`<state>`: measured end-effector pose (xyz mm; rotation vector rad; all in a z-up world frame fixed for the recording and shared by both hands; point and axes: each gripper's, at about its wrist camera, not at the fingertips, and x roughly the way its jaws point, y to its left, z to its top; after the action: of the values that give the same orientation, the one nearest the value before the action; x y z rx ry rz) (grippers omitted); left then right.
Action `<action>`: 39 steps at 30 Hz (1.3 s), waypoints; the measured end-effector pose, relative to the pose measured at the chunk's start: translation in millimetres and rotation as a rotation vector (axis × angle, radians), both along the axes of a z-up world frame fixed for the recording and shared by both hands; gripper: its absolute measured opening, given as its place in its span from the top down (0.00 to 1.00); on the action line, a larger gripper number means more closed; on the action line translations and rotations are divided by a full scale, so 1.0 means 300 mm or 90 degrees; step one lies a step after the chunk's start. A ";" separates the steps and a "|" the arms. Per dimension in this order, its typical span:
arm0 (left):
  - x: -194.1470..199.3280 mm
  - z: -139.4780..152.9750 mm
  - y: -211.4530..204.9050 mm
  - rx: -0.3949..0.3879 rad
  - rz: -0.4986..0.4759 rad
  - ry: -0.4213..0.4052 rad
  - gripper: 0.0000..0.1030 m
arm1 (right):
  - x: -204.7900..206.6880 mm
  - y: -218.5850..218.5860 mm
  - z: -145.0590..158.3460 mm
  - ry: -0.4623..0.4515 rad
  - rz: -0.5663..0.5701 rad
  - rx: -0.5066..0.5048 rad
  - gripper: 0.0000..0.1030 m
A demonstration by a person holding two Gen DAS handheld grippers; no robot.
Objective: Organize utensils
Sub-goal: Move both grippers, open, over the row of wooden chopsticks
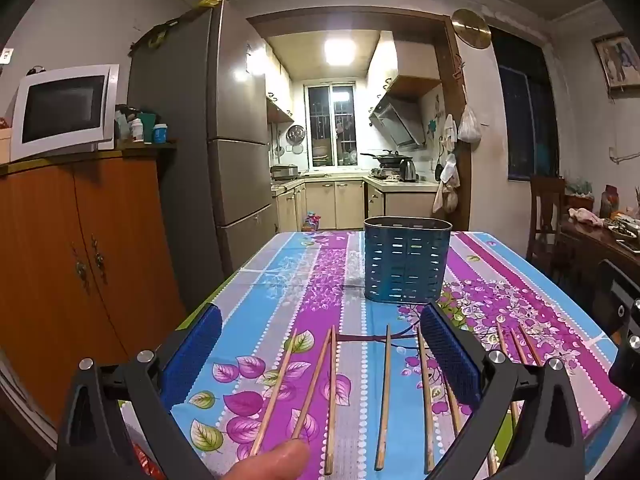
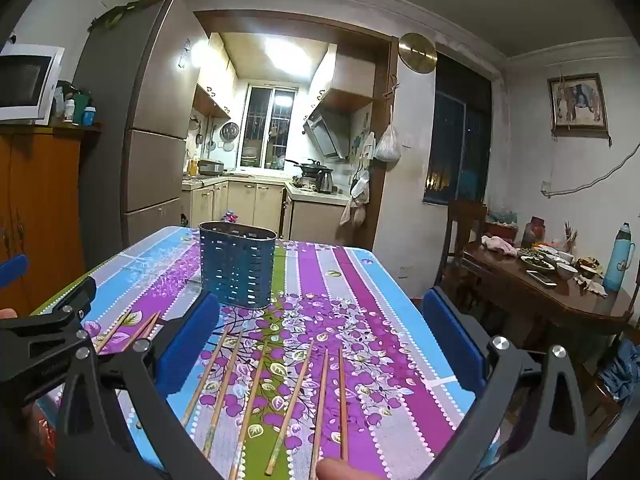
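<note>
Several wooden chopsticks [image 1: 384, 396] lie loose in a row on the flowered tablecloth near its front edge; they also show in the right wrist view [image 2: 290, 400]. A blue perforated utensil holder [image 1: 406, 260] stands upright and empty-looking farther back on the table, also in the right wrist view [image 2: 237, 264]. My left gripper [image 1: 320, 340] is open above the left chopsticks, holding nothing. My right gripper [image 2: 320, 328] is open above the right chopsticks, holding nothing. The left gripper's body [image 2: 52, 344] shows at the left of the right wrist view.
The table [image 1: 280, 264] has a bright striped cloth. An orange cabinet [image 1: 80, 260] with a microwave and a fridge [image 1: 224, 128] stand left. A wooden dining table [image 2: 560, 292] with dishes and a chair stands right. A kitchen opens behind.
</note>
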<state>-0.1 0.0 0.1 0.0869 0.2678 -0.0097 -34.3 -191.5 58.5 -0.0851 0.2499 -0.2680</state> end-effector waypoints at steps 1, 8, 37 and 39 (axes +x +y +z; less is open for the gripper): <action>-0.002 0.001 -0.001 -0.003 -0.001 0.000 0.03 | 0.001 -0.003 0.000 0.006 0.001 0.002 0.05; -0.050 0.006 0.028 -0.044 -0.002 -0.006 0.03 | -0.043 0.012 0.004 0.000 -0.005 -0.013 0.05; 0.070 -0.086 0.069 -0.033 0.048 0.060 0.03 | 0.105 0.019 -0.104 0.118 0.030 0.020 0.05; 0.080 -0.094 0.064 -0.027 0.049 0.063 0.03 | 0.116 0.017 -0.115 0.128 0.029 0.021 0.05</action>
<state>24.0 19.1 -28.2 0.0336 0.3690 0.0568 0.6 -186.3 24.0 -0.0852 0.4508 -0.2096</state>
